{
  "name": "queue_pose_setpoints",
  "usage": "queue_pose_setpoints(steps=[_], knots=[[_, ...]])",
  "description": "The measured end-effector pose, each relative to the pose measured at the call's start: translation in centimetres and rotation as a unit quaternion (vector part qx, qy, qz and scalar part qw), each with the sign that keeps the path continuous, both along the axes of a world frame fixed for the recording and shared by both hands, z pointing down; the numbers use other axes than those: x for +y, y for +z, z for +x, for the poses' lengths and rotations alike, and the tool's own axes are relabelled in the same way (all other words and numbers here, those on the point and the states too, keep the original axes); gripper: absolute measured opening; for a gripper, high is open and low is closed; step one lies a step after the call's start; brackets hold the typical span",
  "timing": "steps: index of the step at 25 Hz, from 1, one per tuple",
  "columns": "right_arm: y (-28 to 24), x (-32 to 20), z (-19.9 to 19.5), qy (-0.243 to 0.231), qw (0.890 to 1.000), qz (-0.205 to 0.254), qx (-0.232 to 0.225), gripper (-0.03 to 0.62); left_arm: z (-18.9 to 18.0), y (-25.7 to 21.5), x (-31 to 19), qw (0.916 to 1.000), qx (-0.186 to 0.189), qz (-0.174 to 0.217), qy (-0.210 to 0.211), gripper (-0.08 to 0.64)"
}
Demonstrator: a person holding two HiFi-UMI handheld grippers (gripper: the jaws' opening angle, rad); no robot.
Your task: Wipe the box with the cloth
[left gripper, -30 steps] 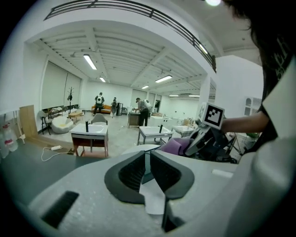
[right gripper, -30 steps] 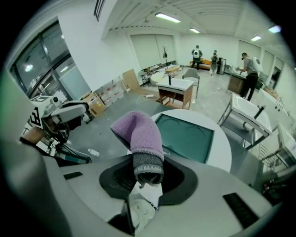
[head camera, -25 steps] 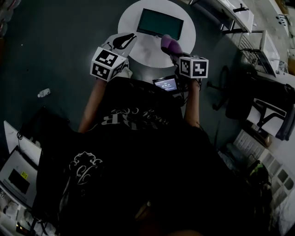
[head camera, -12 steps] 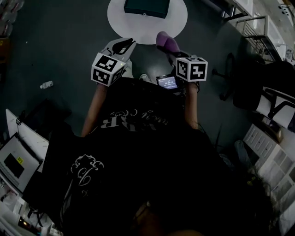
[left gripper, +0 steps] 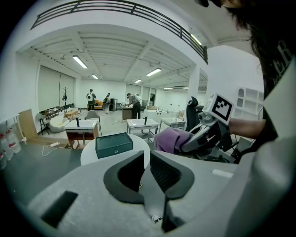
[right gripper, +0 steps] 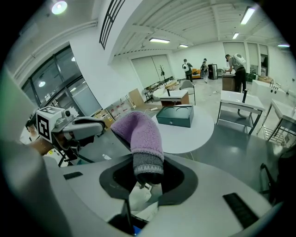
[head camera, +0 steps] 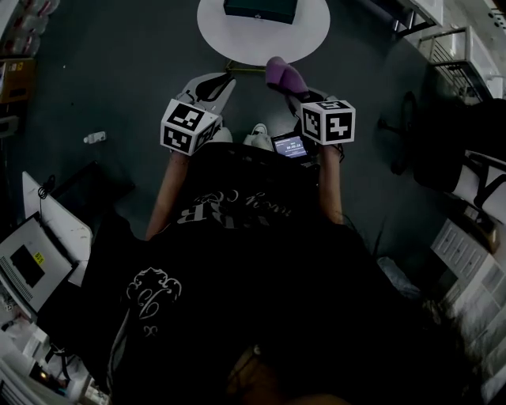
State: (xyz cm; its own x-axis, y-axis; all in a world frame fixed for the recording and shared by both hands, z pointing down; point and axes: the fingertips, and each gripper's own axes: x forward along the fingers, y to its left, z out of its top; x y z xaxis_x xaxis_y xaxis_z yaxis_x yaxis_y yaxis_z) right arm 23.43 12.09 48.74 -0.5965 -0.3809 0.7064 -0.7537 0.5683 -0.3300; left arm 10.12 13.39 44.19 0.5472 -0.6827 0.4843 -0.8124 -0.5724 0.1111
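Note:
The dark green box lies at the far side of a round white table; it also shows in the left gripper view and the right gripper view. My right gripper is shut on a purple cloth, which sticks up from between its fingers. My left gripper is shut with nothing in it. Both grippers hang over the dark floor, short of the table's near edge and well apart from the box.
A small lit screen hangs at the person's waist. An office chair stands to the right, an open laptop at lower left, a small bottle on the floor. Desks and people fill the far room.
The table and box have slid toward the top of the head view; the grippers, over the table's edge a second ago, now hang over the floor. The cloth stays held.

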Motion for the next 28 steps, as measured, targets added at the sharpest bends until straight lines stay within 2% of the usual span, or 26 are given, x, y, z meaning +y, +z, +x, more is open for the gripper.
queue_pose_setpoints(steps=[8, 17, 28], knots=[[-0.1, 2.6, -1.8, 0.016, 1.000, 0.004, 0.003, 0.100, -0.1, -0.1, 2.3, 0.9993, 0.009, 0.001, 0.037, 0.034], [-0.5, 7.5, -7.1, 0.029, 0.999, 0.007, 0.021, 0.100, -4.6, -0.4, 6.8, 0.9977, 0.029, 0.005, 0.061, 0.034], [-1.1, 11.6, -10.0, 0.044, 0.998, 0.015, 0.034, 0.100, -7.8, -0.6, 10.2, 0.9962, 0.039, 0.014, 0.077, 0.034]])
